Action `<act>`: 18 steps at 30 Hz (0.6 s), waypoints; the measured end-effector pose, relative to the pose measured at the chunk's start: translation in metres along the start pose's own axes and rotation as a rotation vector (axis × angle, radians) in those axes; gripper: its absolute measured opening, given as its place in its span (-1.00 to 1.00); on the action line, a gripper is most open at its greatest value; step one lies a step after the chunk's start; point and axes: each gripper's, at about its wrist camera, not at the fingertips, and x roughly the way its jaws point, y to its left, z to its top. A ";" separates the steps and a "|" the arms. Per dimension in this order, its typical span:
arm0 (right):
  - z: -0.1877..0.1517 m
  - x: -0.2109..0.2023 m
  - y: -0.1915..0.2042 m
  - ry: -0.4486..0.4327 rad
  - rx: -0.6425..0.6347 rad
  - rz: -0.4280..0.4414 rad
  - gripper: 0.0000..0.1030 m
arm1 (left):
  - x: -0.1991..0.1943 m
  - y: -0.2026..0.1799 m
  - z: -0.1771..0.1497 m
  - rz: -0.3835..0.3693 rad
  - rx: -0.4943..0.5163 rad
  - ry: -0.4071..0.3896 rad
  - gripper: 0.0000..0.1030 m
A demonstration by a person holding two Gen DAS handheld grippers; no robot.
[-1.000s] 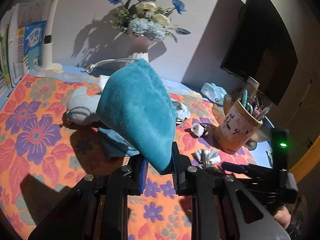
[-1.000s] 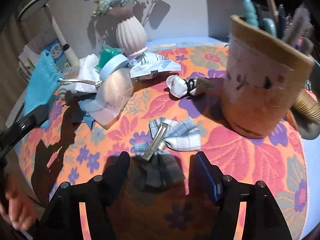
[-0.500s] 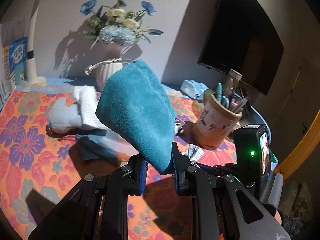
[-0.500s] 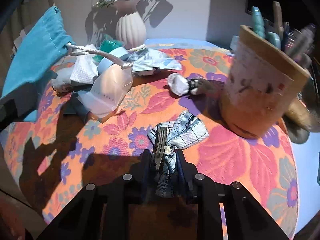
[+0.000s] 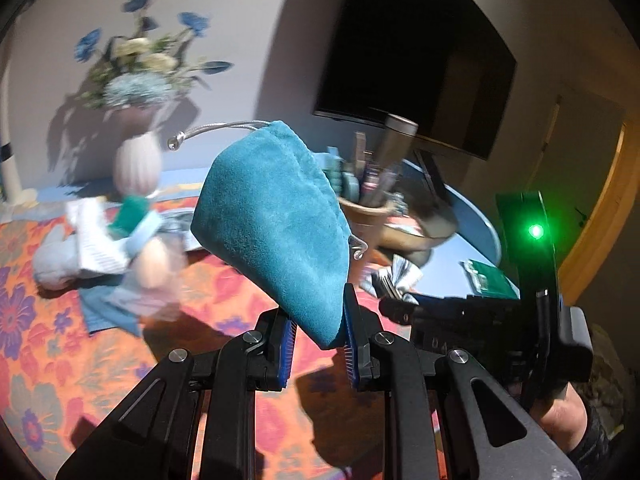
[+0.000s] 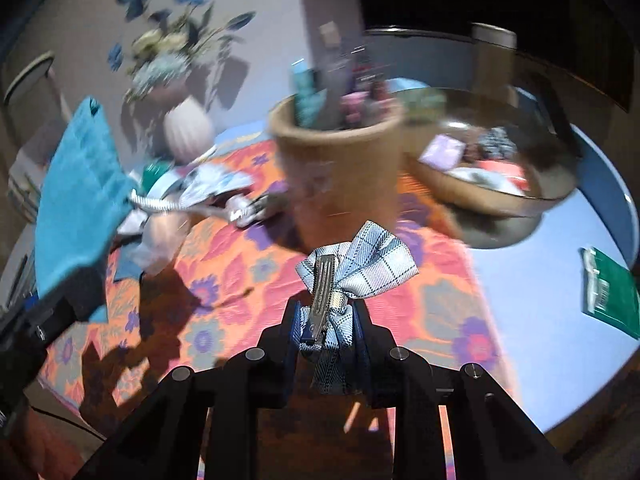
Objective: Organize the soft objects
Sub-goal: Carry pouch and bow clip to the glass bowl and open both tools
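My left gripper (image 5: 318,334) is shut on the bottom corner of a teal velvet drawstring pouch (image 5: 276,216), held up above the floral mat with its silver cord (image 5: 216,130) sticking out at the top. The pouch also shows in the right wrist view (image 6: 76,204), at the left. My right gripper (image 6: 326,326) is shut on a plaid bow hair clip (image 6: 352,268), lifted off the mat; its metal clip faces up. The bow shows in the left wrist view (image 5: 396,276) too, to the right of the pouch.
A tan pen cup (image 6: 340,168) stands just beyond the bow. A wooden bowl (image 6: 492,196) with small items sits to its right. A ribbed vase with flowers (image 6: 188,128), a heap of soft items (image 5: 112,240) and a green packet (image 6: 608,292) lie around the floral mat (image 6: 240,276).
The right gripper closed on the plaid bow and lifted it off the mat toward the right. The left gripper swung right with the teal pouch still held.
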 end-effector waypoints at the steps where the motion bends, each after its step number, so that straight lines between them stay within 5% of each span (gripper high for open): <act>1: -0.001 -0.004 -0.006 -0.006 0.011 -0.003 -0.53 | 0.002 -0.006 0.000 -0.010 0.010 0.003 -0.67; 18: 0.017 -0.069 -0.126 -0.152 0.229 -0.105 -0.53 | 0.061 -0.130 0.041 -0.202 0.199 0.024 -0.67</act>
